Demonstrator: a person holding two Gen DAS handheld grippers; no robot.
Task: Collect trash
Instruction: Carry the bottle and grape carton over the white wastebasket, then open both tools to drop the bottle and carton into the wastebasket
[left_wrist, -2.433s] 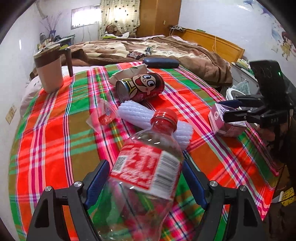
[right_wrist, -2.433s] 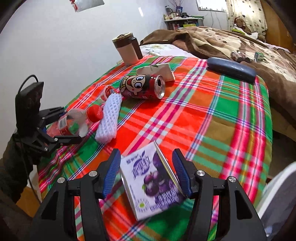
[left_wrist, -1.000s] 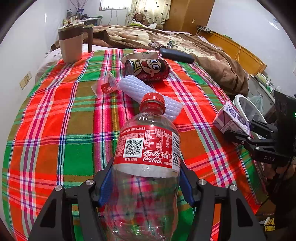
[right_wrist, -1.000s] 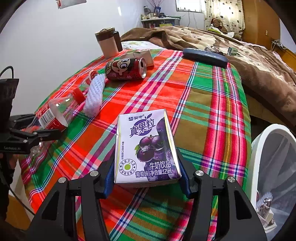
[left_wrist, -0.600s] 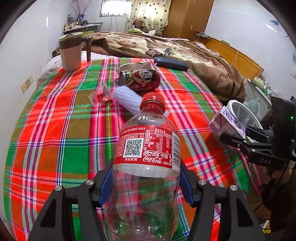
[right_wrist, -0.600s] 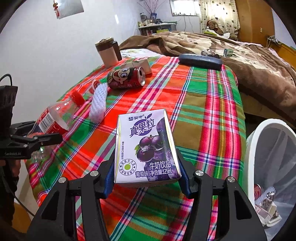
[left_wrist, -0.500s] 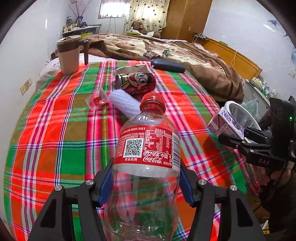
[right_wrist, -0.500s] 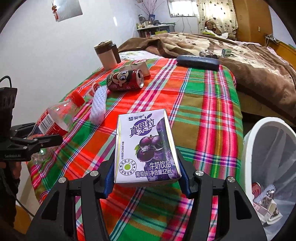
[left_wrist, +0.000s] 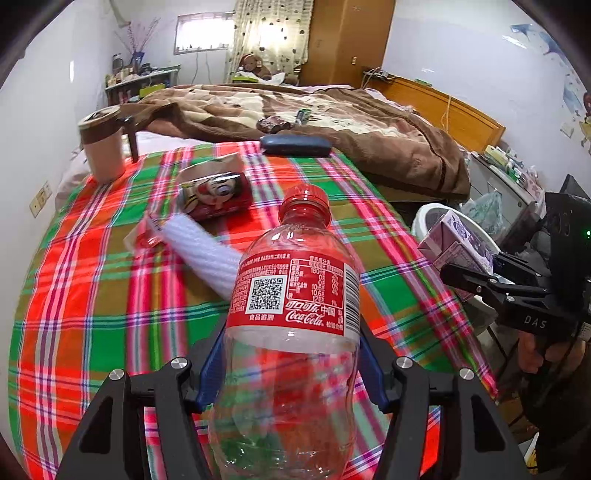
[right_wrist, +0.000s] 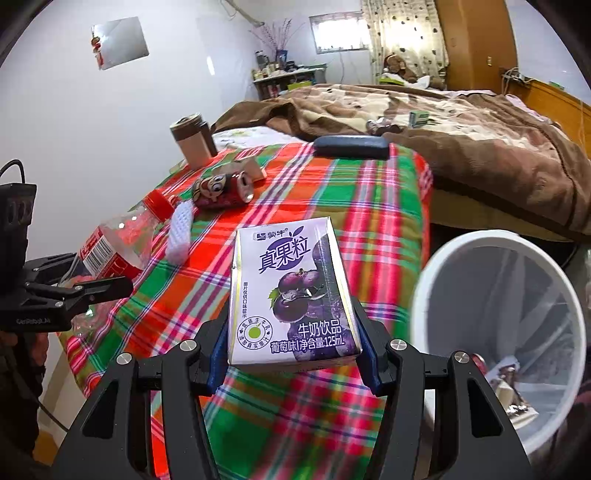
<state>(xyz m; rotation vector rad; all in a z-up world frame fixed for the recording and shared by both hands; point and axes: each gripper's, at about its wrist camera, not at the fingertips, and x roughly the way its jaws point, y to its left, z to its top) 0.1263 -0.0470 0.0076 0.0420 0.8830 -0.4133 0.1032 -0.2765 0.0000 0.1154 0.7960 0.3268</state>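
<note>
- Left tongs (left_wrist: 291, 373): closed on a clear plastic cola bottle (left_wrist: 291, 314), blue pads pressed to both sides below its red label; red cap points away from the camera, bottle held above the plaid cloth (left_wrist: 92, 295).
- Right tongs (right_wrist: 293, 350): closed on a purple grape milk carton (right_wrist: 291, 291), 1 pad on each side near its base; carton upright, printed face to the camera, held over the cloth's edge just beside the bin.
- White waste bin (right_wrist: 436, 266): on the floor beside the bed, clear liner, a few scraps at the bottom.
- Red cartoon can (left_wrist: 216, 194): lying on its side on the cloth, a tan paper wrapper (left_wrist: 218, 164) right behind it.
- White foam net sleeve (left_wrist: 208, 253): lying on the cloth near the can.
- Small clear wrapper with red contents (left_wrist: 146, 236): touching the sleeve's far end.
- Tan lidded mug (left_wrist: 101, 147): upright at the cloth's far left corner.
- Dark blue case (left_wrist: 295, 145): at the cloth's far edge, against the brown blanket (left_wrist: 388, 140).
</note>
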